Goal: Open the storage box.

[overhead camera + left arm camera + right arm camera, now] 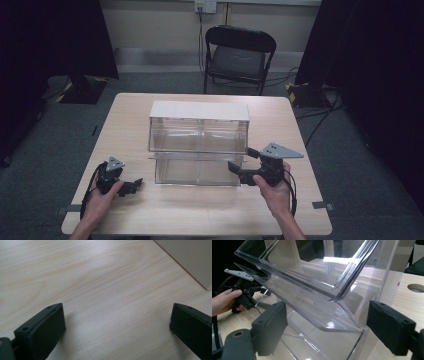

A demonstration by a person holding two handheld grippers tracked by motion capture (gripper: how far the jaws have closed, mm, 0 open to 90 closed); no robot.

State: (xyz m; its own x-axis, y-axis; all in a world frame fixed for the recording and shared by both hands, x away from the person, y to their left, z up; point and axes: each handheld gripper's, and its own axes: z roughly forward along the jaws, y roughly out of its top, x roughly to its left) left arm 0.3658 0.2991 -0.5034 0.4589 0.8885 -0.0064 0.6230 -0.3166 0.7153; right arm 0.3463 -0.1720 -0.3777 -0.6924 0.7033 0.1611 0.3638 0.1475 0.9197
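**Lining up on a clear acrylic bin rack, and it's looking easy to knock**

Hovering is about all the right gripper (239, 170) is doing at the moment: its jaws are standing wide apart and grasping nothing, aimed at the near right corner of the clear two-tier organiser (198, 145). In the right gripper view the slanted front lip of the upper bin (312, 307) is sitting right between the two pads, just ahead of them, not touching as far as I can tell.

The left gripper (131, 186) is sitting low over the table (100, 277), also released, with bare wood between its jaws. The organiser is well off to its right, and a pale corner of something is poking in at the far edge of its view.

What I'm worrying about:
- Slick, thin acrylic. If the pads are closing on that angled lip, they're probably sliding off it.
- The rack looks light and nothing is bracing it. A one-sided push from the right is likely skating or tipping it toward the left gripper.
- Transparent edges are hard to judge, so a pad could be bumping the lower bin first.

Labels or brands: not seeing any readable writing anywhere.
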